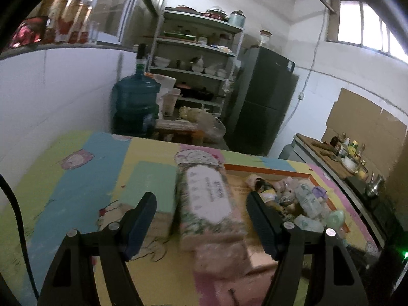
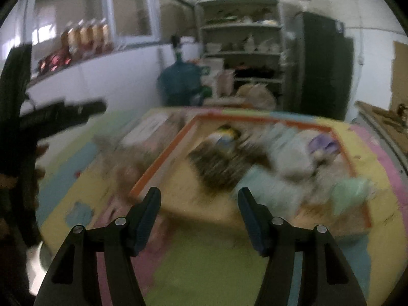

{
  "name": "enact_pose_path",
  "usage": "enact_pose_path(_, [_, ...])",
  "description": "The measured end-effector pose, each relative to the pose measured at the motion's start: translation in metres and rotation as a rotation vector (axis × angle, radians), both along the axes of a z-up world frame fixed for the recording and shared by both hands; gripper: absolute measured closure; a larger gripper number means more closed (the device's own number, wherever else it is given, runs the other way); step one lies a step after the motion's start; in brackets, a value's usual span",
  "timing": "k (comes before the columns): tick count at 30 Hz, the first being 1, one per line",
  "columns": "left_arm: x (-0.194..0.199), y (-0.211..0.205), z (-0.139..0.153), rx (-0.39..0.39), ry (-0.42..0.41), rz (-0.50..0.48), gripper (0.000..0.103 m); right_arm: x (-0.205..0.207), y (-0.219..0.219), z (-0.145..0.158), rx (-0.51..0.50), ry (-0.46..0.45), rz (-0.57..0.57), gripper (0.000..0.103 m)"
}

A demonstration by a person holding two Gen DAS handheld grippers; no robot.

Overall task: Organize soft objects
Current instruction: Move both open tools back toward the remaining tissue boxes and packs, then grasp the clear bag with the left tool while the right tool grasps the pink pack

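In the left wrist view my left gripper [image 1: 201, 201] is open and empty, its jaws either side of a long floral tissue pack [image 1: 207, 196] lying on the colourful mat, without touching it. A green block [image 1: 150, 183] lies left of the pack. An orange-rimmed tray [image 1: 270, 170] to the right holds several soft toys and small packets [image 1: 306, 196]. The right wrist view is blurred: my right gripper [image 2: 199, 199] is open and empty above the tray's near left corner [image 2: 163, 163], with a dark striped soft thing [image 2: 219, 163] and pale packets [image 2: 288, 153] inside.
The colourful mat [image 1: 84, 173] covers the table. Behind it stand a blue water jug [image 1: 135, 102], a metal shelf with dishes [image 1: 199, 58] and a dark fridge [image 1: 265, 97]. A counter with bottles [image 1: 344, 153] runs along the right. The left gripper arm [image 2: 61, 114] crosses the right wrist view.
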State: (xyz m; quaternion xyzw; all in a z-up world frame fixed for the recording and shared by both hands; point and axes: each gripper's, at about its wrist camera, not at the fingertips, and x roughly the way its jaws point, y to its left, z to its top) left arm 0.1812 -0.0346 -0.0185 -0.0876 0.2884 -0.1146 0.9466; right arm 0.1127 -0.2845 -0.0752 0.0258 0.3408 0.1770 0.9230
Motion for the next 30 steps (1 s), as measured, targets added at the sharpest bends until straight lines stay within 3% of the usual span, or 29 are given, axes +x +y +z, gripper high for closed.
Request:
enact_pose_path(3, [-0.008, 0.017, -0.002, -0.016, 0.001, 0.015, 0.030, -0.005, 0.016, -0.013, 0.077, 0.066, 0.116, 0.038])
enact_pose_path(12, [-0.030, 0.059, -0.009, -0.066, 0.001, 0.049, 0.030, 0.004, 0.039, -0.036, 0.072, 0.171, 0.128, 0.038])
enact_pose_path(16, [-0.035, 0.072, -0.013, -0.087, 0.004, 0.065, 0.030, -0.024, 0.063, -0.025, 0.182, 0.219, 0.362, 0.038])
enact_pose_path(18, [-0.036, 0.076, -0.015, -0.094, 0.007, 0.070, 0.030, -0.048, 0.077, -0.011, 0.164, 0.175, 0.460, 0.038])
enact_pose_path(22, [-0.038, 0.082, -0.019, -0.106, 0.014, 0.073, 0.030, -0.055, 0.080, 0.005, 0.046, 0.070, 0.375, 0.038])
enact_pose_path(26, [-0.041, 0.082, -0.019, -0.108, 0.014, 0.070, 0.030, -0.029, 0.093, -0.010, -0.017, 0.080, 0.281, 0.032])
enact_pose_path(30, [-0.042, 0.077, -0.021, -0.094, 0.022, 0.053, 0.030, -0.011, 0.111, -0.027, -0.094, 0.103, 0.275, 0.032])
